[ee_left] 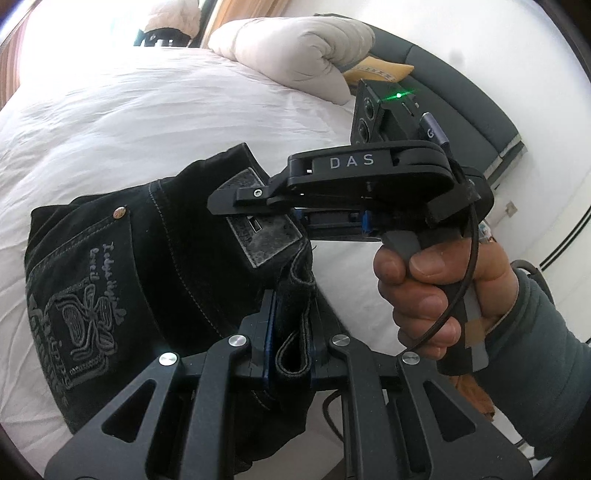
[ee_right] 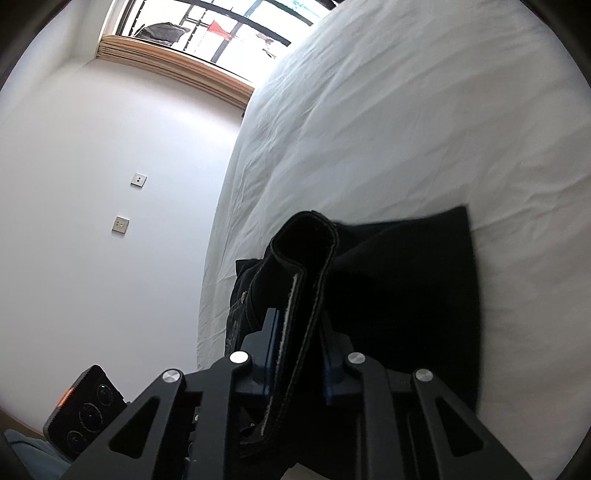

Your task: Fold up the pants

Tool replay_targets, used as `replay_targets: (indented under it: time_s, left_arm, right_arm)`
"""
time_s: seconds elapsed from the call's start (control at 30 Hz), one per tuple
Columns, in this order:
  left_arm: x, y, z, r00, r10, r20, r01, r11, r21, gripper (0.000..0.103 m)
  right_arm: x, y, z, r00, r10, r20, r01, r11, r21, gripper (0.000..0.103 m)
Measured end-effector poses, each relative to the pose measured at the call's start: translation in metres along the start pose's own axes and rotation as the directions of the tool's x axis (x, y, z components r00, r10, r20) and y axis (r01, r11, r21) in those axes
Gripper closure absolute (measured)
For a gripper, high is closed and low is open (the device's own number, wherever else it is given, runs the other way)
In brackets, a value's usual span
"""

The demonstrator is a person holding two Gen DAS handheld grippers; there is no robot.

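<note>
While black pants (ee_left: 155, 266) drape over a white bed (ee_left: 166, 110), left gripper (ee_left: 293, 350) and right gripper (ee_right: 295, 365) each pinch folded denim edges.

A white bed (ee_left: 147, 110) carries a cream pillow (ee_left: 295, 48) beside a yellow cushion (ee_left: 380, 72) near the dark headboard (ee_left: 461, 85), while two wall sockets (ee_right: 138, 180) sit below the window (ee_right: 229, 26).

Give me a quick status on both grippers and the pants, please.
Left gripper shut on black jeans. Right gripper shut on the same jeans, folded edge pinched. Jeans partly lifted off white bed. Nothing in the way.
</note>
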State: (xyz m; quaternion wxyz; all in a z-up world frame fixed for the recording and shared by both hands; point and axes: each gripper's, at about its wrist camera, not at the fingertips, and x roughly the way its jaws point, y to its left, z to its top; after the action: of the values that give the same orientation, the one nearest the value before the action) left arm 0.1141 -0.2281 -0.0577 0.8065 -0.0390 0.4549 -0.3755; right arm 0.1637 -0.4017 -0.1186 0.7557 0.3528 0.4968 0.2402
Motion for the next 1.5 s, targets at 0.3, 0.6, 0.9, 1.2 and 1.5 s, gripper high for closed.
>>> replay_targets:
  time_s: [0.3,0.6,0.9,1.2,1.5]
  left_arm:
    - [0.069,-0.020,-0.002,0.991,0.042,-0.124,-0.042,0.999,-0.002,0.091]
    - [0.092,-0.043,-0.006,0.988,0.081,-0.130,-0.077,0.996,0.038,0.084]
    - [0.045,-0.049,-0.021,0.992,-0.058,-0.116,0.058,0.998,-0.004,0.037]
    - [-0.018,0.032,-0.018,1.000,0.007,0.014,-0.005,0.990,-0.138,0.037]
    - [0.008,0.084,-0.019,0.999,-0.017,-0.048,0.007,0.981,-0.194,0.037]
  right_arm:
    - [0.008,-0.048,-0.004,0.996,-0.079,-0.034,0.080,0.995,0.057,0.083]
    - [0.008,-0.053,0.002,0.996,-0.082,-0.035,0.084,0.995,0.055,0.083]
    - [-0.022,-0.056,-0.003,0.990,-0.140,0.031,0.136,0.985,0.106,0.045]
    - [-0.045,-0.001,-0.049,0.998,0.049,0.047,-0.050,0.999,0.005,0.045]
    - [-0.030,-0.053,-0.093,1.000,0.020,0.019,-0.022,0.988,0.150,0.072]
